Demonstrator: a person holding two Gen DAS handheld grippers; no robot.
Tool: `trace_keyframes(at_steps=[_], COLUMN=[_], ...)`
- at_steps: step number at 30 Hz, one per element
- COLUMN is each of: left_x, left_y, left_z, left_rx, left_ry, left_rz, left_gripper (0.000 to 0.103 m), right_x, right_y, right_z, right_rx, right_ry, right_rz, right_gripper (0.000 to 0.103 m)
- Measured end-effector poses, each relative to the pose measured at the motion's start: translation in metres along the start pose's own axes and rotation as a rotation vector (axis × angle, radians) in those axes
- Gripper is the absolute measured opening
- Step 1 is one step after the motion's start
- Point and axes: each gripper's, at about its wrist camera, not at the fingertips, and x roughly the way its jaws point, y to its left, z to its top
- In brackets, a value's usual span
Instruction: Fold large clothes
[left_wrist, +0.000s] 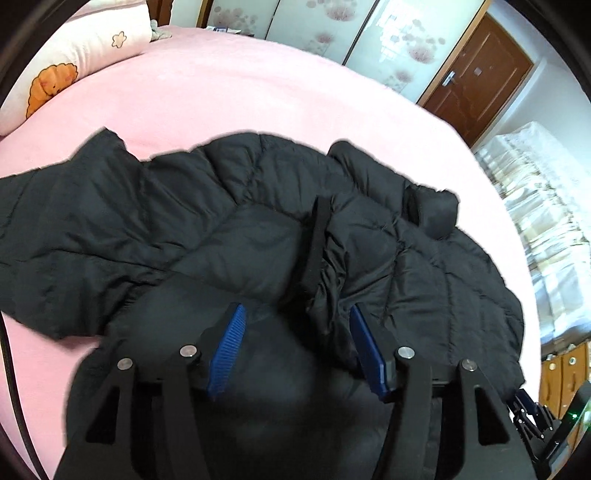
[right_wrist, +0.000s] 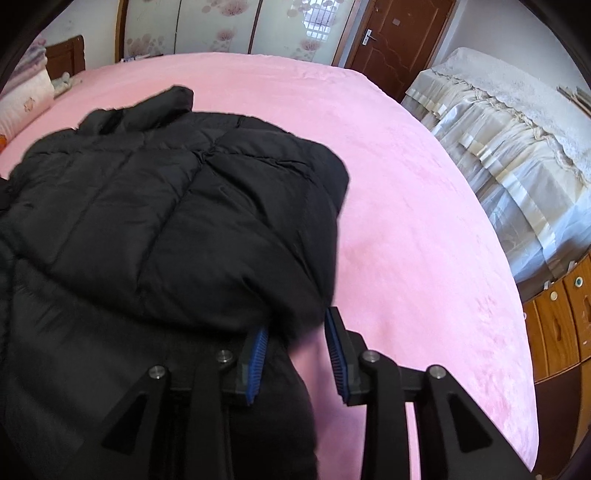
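A black puffer jacket (left_wrist: 221, 229) lies spread on a pink bed (left_wrist: 240, 96). Its right side is folded over the body, and one sleeve lies out to the left. My left gripper (left_wrist: 295, 314) is open just above the jacket's lower middle, with nothing between its blue pads. In the right wrist view the jacket (right_wrist: 166, 221) fills the left half. My right gripper (right_wrist: 295, 325) is open at the jacket's lower right edge, with a fold of black cloth sitting between its blue pads (right_wrist: 338, 347). The pads stand apart.
A pillow with a cartoon print (left_wrist: 74, 62) lies at the head of the bed. A wooden door (right_wrist: 399, 40) and sliding panels stand beyond the bed. A cloth-covered piece of furniture (right_wrist: 517, 166) and wooden drawers (right_wrist: 557, 317) stand to the right.
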Motion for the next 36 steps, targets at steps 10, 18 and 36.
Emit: trace_keyframes(at_steps=[10, 18, 36], left_x=[-0.045, 0.015, 0.098], left_y=[-0.043, -0.114, -0.085], left_z=[0.034, 0.056, 0.045], left_rx=[0.214, 0.309, 0.345], left_ry=[-0.064, -0.014, 0.091], left_rz=[-0.017, -0.025, 0.125], left_gripper=[0.061, 0.068, 0.068], right_x=[-0.063, -0.009, 0.085], right_y=[-0.056, -0.038, -0.002], right_z=[0.027, 0.106, 0.107], right_rx=[0.187, 0.249, 0.136], right_ry=[-0.162, -0.118, 0.034], right_rz=[0.168, 0.213, 0.125], right_gripper=[0.031, 0.019, 0.006])
